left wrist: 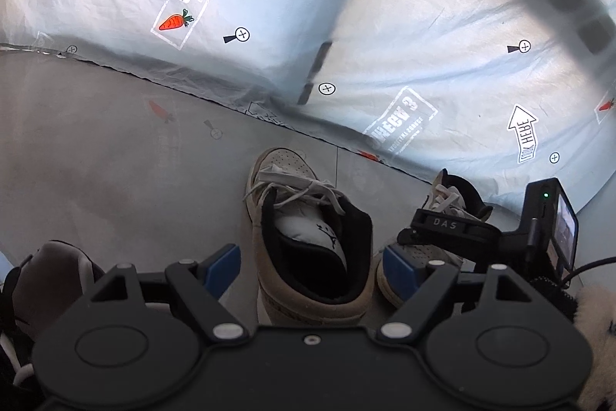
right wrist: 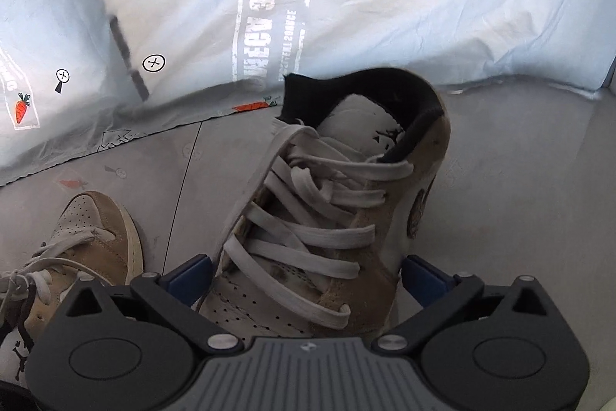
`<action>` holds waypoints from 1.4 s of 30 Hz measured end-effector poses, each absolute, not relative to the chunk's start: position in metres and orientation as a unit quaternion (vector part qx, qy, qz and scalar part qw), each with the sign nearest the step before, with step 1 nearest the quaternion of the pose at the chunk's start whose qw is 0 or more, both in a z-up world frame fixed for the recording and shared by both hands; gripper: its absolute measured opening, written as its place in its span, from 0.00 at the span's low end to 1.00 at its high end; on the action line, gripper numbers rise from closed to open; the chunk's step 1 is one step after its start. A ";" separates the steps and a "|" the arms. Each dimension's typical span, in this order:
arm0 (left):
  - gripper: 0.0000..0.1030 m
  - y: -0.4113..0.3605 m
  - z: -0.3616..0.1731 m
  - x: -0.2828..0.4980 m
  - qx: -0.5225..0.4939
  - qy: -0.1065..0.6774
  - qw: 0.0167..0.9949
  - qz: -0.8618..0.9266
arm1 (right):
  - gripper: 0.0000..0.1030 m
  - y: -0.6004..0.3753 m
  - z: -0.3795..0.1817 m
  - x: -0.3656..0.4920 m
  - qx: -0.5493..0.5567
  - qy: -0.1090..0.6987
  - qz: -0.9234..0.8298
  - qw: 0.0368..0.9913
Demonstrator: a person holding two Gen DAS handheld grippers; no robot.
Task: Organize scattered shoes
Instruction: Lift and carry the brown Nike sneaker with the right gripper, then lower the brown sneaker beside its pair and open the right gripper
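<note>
Left gripper (left wrist: 308, 266): I see its jaws spread wide, blue pads either side of the heel of a tan sneaker (left wrist: 308, 237), neither pad pressing it.
Right gripper (right wrist: 308, 276): jaws parted around the toe of the second sneaker (right wrist: 331, 210); I cannot tell whether the pads touch it (they sit just beside the sides).
Shoes: both stand on the grey floor (left wrist: 115, 160), near the edge of a pale printed sheet (right wrist: 346, 6).
Left margin: another dark shoe (left wrist: 42, 276), partly hidden.

Two tan-white laced sneakers (left wrist: 308, 237) (right wrist: 327, 218) upright, side by side, floor
</note>
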State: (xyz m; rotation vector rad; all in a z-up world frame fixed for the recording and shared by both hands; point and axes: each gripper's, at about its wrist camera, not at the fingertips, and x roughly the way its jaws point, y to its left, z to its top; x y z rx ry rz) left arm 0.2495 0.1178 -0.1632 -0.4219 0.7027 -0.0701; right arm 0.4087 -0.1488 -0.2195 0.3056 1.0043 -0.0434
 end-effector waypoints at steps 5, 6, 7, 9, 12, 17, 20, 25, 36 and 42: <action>0.79 0.121 -0.163 0.247 -0.210 0.338 0.917 -0.029 | 0.99 -0.170 -0.213 0.389 0.126 0.477 -0.009 0.870; 0.79 0.122 -0.163 0.247 -0.211 0.337 0.917 -0.027 | 0.98 -0.172 -0.211 0.383 0.112 0.474 -0.010 0.873; 0.79 0.123 -0.163 0.246 -0.214 0.337 0.917 -0.025 | 0.95 -0.174 -0.210 0.379 0.112 0.476 -0.012 0.872; 0.79 0.124 -0.163 0.246 -0.217 0.337 0.916 -0.023 | 0.88 -0.188 -0.210 0.368 0.133 0.482 -0.010 0.866; 0.79 0.123 -0.163 0.247 -0.218 0.338 0.915 -0.026 | 0.86 -0.193 -0.207 0.353 0.099 0.467 0.001 0.879; 0.79 0.117 -0.157 0.244 -0.207 0.331 0.920 -0.043 | 0.88 -0.190 -0.210 0.352 0.076 0.462 0.018 0.883; 0.79 0.117 -0.158 0.243 -0.207 0.335 0.918 -0.045 | 0.96 -0.183 -0.210 0.363 0.038 0.446 0.034 0.893; 0.79 0.118 -0.158 0.243 -0.210 0.337 0.917 -0.044 | 0.98 -0.169 -0.208 0.375 -0.005 0.424 0.043 0.905; 0.79 0.121 -0.159 0.243 -0.217 0.336 0.916 -0.036 | 0.85 -0.144 -0.209 0.360 -0.059 0.413 0.032 0.908; 0.79 0.128 -0.158 0.233 -0.217 0.335 0.916 -0.028 | 0.85 -0.144 -0.202 0.342 -0.048 0.417 0.017 0.908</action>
